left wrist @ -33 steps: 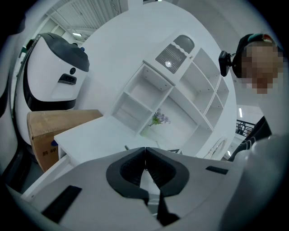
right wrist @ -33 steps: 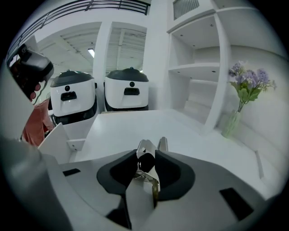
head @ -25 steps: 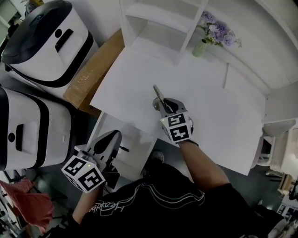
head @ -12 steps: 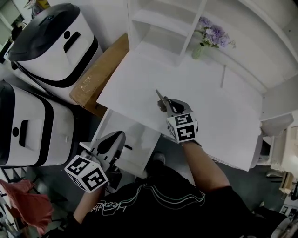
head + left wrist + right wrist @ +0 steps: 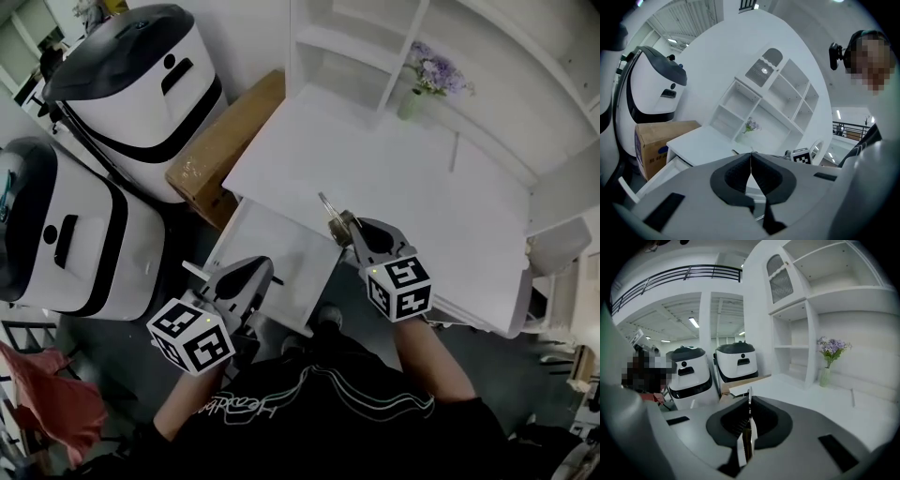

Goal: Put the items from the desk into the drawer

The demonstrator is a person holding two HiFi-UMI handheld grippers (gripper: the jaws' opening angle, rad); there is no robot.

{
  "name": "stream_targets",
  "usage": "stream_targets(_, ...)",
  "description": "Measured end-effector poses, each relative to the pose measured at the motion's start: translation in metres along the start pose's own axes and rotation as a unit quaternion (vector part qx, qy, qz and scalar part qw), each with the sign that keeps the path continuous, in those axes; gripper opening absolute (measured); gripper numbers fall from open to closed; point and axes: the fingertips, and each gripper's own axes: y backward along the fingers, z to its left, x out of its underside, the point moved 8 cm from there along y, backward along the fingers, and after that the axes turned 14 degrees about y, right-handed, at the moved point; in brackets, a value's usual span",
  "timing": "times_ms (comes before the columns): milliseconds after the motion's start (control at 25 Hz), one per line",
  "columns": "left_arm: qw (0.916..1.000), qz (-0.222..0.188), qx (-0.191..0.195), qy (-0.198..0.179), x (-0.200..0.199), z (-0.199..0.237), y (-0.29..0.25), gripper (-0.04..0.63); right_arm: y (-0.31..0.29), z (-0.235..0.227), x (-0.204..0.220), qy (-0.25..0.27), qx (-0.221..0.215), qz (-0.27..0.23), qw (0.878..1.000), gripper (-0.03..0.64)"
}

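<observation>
Now we pinch a slim flat item (image 5: 327, 206) in our right gripper (image 5: 347, 225), jaws clamped on it, above the desk's (image 5: 422, 178) front edge, just beside the open drawer (image 5: 272, 253). Our left gripper (image 5: 255, 274) hangs near the drawer's front, jaws pressed together on nothing.

**Bystanders: 2 Machines, a Box, Flowers**

A white, black-topped machine (image 5: 131, 89) stands at upper left, with a 2nd machine (image 5: 70, 239) below it. A brown cardboard box (image 5: 225, 141) lies just beside the upper one. A vase of purple flowers (image 5: 412, 98) stands right of the white shelf unit (image 5: 352, 42).
</observation>
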Motion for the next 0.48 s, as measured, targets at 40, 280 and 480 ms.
stream_targets(40, 1.0000, 0.000, 0.002, 0.000, 0.003, -0.001, 0.005, 0.021, 0.008, 0.010, -0.001, -0.003, -0.008, -0.003, 1.000, 0.044)
stream_targets(280, 1.0000, 0.000, 0.005, -0.007, 0.010, -0.001, 0.028, 0.021, 0.036, 0.055, 0.001, -0.007, -0.047, -0.007, 0.999, 0.044)
stream_targets(480, 0.9998, 0.007, -0.016, 0.002, 0.022, 0.017, 0.043, 0.021, 0.031, 0.079, 0.012, -0.009, -0.070, 0.003, 0.998, 0.044)
